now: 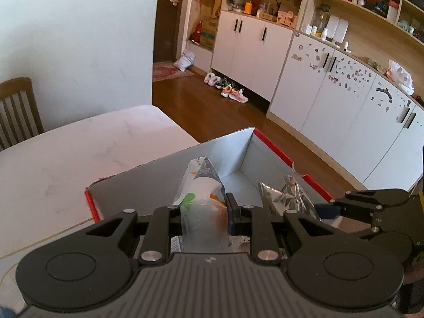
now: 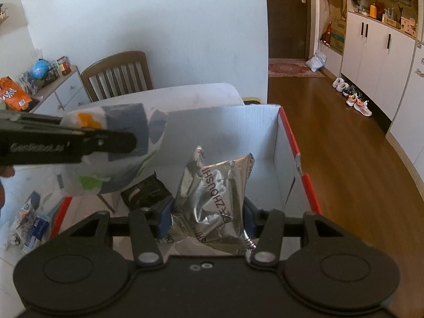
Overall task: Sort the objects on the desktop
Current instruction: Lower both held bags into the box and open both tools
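Two grippers are working over an open cardboard box at the table edge. Clamped between the left gripper's fingers, a white pouch with green, orange and grey print is hanging above the box's near-left part, its long axis running away from the camera and its far end tilting up toward the box's back wall. From the right wrist view, the same pouch is lying roughly level, crossing the box's left wall. Beside it, the right gripper is pinching a crumpled silver foil bag, its blue pads pressing both sides; the bag is standing upright inside the box, its torn top pointing up, lettering running lengthwise. Near the foil, a dark packet is lying on the box floor. Small wrappers are sitting on the table left of the box. Behind the table, a wooden chair is facing the wall.
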Available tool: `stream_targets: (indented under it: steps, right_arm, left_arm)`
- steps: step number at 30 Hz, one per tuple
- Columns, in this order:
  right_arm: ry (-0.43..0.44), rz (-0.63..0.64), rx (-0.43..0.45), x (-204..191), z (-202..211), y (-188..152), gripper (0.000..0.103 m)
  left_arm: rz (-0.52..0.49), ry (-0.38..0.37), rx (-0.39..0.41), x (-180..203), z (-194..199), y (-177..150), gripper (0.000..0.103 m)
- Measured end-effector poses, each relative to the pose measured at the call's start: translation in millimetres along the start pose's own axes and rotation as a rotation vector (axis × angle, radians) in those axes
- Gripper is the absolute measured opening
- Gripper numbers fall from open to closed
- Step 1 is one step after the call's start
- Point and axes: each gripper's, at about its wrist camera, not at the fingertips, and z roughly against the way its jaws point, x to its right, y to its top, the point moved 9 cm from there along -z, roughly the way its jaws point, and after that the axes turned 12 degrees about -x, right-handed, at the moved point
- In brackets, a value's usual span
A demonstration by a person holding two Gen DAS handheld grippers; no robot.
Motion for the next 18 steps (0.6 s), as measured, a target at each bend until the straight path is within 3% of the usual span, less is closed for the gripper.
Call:
stream_targets:
  steps: [18]
  right_arm:
    - [0.008, 0.047, -0.117, -4, -40, -2, 0.051]
  left_arm:
    - [-0.065, 0.027, -0.136, -7, -67, 9, 0.021]
